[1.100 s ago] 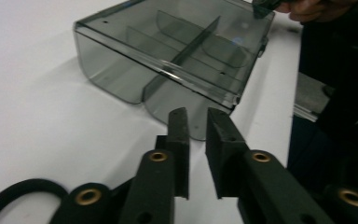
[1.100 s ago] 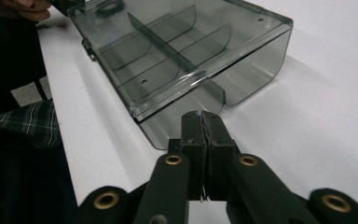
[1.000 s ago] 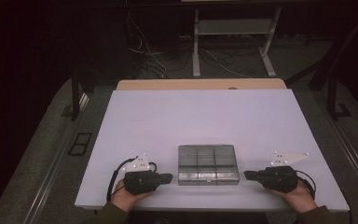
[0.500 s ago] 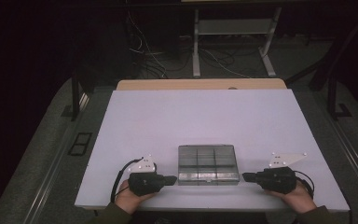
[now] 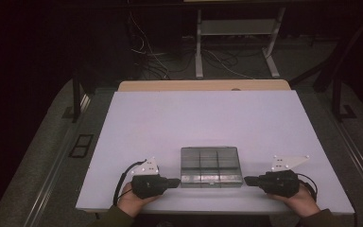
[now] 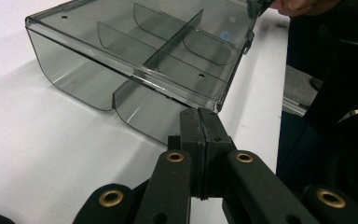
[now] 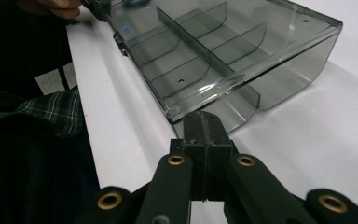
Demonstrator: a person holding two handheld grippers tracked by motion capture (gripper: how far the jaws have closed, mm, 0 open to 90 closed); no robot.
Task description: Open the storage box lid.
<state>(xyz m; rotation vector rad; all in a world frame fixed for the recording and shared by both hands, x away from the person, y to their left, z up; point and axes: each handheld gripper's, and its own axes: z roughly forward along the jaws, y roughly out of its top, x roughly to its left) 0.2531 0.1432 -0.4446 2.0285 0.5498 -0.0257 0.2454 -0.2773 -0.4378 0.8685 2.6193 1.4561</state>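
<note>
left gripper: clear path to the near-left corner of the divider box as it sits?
Probably yes. The shut left gripper points at the clear box, tip just short of its near corner, bare white table around it. Contact can't be told.

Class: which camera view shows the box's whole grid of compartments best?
The high view: the box appears whole from above, dividers forming a grid. The left gripper view and right gripper view show it close, slanted and cropped.

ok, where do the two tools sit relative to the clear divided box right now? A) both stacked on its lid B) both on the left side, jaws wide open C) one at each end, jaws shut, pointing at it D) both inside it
C: in the high view the left tool and the right tool flank the clear divided box, each pointing at it with jaws pressed together.
</note>
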